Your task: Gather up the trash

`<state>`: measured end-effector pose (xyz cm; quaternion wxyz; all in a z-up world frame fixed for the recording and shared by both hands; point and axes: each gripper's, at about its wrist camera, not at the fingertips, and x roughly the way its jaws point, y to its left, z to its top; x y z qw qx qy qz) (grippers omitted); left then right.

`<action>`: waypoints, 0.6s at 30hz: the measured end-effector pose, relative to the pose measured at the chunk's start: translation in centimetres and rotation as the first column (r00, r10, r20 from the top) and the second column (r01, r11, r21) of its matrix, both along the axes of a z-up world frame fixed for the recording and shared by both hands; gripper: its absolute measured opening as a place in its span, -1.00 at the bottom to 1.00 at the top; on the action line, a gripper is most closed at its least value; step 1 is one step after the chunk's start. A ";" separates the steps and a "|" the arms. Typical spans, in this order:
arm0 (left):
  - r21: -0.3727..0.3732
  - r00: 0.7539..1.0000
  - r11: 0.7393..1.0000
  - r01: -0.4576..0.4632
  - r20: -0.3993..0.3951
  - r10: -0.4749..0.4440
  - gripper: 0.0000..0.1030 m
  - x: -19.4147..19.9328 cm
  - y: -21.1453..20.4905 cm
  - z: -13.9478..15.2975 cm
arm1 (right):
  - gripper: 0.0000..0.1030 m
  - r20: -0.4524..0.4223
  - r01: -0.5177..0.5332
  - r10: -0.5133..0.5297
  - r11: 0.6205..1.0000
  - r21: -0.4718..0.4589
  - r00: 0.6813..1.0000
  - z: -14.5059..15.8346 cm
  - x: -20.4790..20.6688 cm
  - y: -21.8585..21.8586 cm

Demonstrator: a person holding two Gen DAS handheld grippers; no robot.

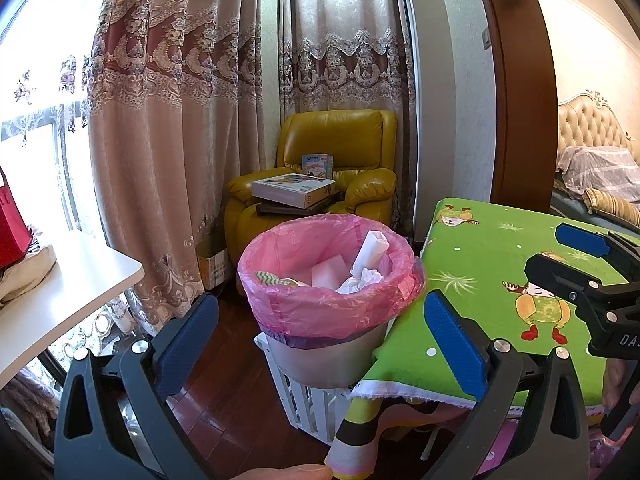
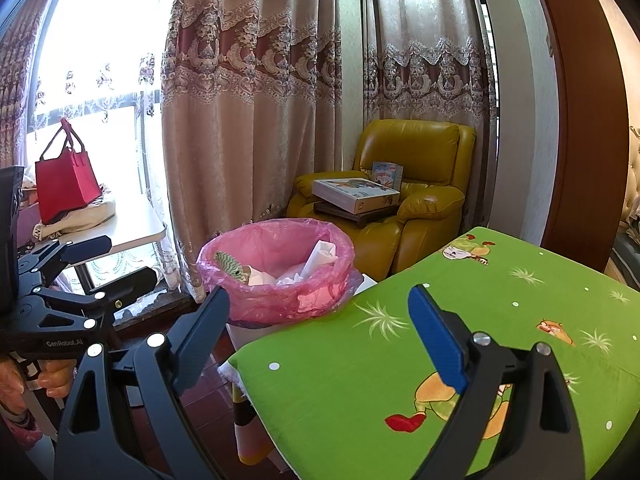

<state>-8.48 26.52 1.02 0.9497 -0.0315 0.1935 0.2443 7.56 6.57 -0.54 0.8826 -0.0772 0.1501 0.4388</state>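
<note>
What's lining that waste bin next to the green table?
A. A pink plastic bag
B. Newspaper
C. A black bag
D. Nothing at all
A: a translucent pink plastic bag is folded over the rim of the white waste bin, with crumpled white paper already lying inside.

- Trash bin [image 1: 320, 364]: the pink liner [image 1: 304, 312] covers its upper wall; the green cloth [image 1: 500, 280] hides its right side.
- Trash low in the liner: mostly out of sight, items indistinct.
- Red bag [image 1: 12, 224]: cut by the left edge in the left wrist view.
- Print on the box [image 2: 354, 194] on the armchair [image 2: 420, 184]: too small to read.
</note>
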 end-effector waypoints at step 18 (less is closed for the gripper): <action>0.001 1.000 1.000 0.002 -0.001 -0.002 0.87 0.0 -0.1 -0.1 | 0.72 -0.003 0.001 -0.001 1.000 0.001 1.000 0.0 0.0 0.1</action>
